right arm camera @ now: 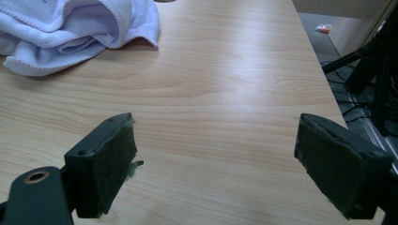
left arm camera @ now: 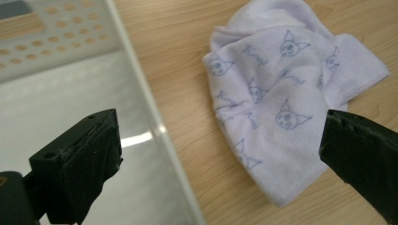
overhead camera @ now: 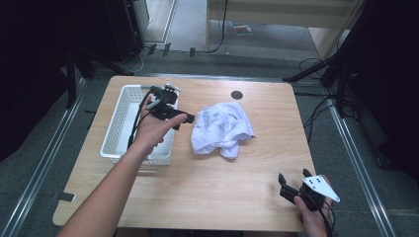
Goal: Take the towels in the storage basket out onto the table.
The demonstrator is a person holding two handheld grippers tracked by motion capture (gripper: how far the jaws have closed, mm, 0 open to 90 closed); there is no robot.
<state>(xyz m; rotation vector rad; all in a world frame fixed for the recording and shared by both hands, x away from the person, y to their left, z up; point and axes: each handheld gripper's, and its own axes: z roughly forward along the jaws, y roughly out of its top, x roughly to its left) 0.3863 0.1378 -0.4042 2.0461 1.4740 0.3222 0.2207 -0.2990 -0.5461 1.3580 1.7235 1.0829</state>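
Left gripper (left arm camera: 220,154) spread wide, over basket (left arm camera: 141,93) rim, cloth (left arm camera: 281,93) beside

Printed towel (left arm camera: 286,93) beside white basket (left arm camera: 141,93)

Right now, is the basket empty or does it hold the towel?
Empty: the white basket shows a bare floor, and the crumpled towel lies beside it on the table.

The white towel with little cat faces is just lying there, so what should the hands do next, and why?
Probably the left gripper should dip a little toward the crumpled white cat-print towel and close on its near edge. Its jaws are open and empty, straddling the rim of the white perforated plastic basket beside the towel, while the right gripper waits open, far off at the wooden table's corner.
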